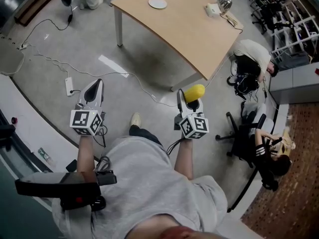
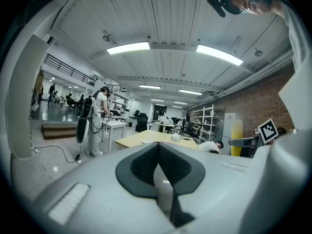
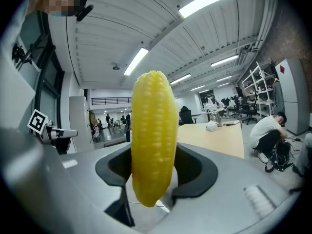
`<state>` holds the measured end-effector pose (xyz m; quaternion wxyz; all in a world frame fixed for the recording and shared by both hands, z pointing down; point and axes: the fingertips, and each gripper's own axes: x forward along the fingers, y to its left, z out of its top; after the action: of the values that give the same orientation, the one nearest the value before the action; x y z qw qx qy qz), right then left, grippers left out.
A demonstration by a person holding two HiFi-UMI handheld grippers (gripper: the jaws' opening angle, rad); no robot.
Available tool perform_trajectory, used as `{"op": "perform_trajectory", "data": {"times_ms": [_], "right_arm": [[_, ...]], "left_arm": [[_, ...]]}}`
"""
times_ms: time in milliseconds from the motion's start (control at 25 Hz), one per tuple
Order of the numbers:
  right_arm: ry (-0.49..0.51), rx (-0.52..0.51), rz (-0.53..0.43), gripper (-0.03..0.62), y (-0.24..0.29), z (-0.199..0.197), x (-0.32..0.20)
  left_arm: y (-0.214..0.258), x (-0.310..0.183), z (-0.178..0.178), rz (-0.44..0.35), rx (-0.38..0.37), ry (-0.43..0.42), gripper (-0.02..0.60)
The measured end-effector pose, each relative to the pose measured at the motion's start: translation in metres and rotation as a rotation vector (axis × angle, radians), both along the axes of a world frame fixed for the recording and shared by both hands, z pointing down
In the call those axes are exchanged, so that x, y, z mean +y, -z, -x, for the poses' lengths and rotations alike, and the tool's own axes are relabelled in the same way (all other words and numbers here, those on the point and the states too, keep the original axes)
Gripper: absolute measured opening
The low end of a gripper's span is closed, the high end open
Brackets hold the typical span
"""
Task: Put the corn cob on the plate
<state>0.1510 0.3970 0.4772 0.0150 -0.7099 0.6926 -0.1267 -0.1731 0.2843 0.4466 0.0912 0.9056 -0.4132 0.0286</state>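
Observation:
A yellow corn cob (image 3: 152,135) stands upright between the jaws of my right gripper (image 3: 152,172), which is shut on it. From the head view the corn cob (image 1: 194,92) shows above the right gripper (image 1: 189,101), well short of the table. A small white plate (image 1: 157,3) lies near the far edge of the light wooden table (image 1: 174,31). My left gripper (image 1: 93,91) is held out over the floor at the left; its jaws meet with nothing between them (image 2: 157,167). The table (image 2: 146,139) and the plate on it show far ahead in the left gripper view.
A tissue box (image 1: 213,9), a shiny round object (image 1: 225,4) and small items sit at the table's right end. A person (image 1: 255,55) crouches by the table's right corner next to a black bag. An office chair (image 1: 244,133) stands at the right. Cables and a power strip (image 1: 69,86) lie on the floor.

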Motion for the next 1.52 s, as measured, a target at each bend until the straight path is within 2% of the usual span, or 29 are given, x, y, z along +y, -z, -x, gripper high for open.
{"op": "perform_trajectory", "data": {"times_ms": [240,600,1160,1520], "right_arm": [[0.031,0.003,-0.009,0.235,-0.003,-0.027,-0.047],[0.058,-0.008,-0.011,0.235,-0.014,-0.055,-0.092],[0.089,-0.037,0.014,0.235,-0.027,-0.051,-0.128],[0.038,-0.033,0.010,0.235,-0.028,-0.049,-0.194]], "left_arm": [[0.002,-0.038,-0.028,-0.021,0.000,0.020,0.018],[-0.001,-0.070,-0.047,-0.025,-0.011,0.055,0.018],[-0.009,-0.108,-0.066,-0.013,-0.026,0.037,0.018],[-0.012,-0.185,-0.064,-0.004,-0.028,-0.008,0.018]]}}
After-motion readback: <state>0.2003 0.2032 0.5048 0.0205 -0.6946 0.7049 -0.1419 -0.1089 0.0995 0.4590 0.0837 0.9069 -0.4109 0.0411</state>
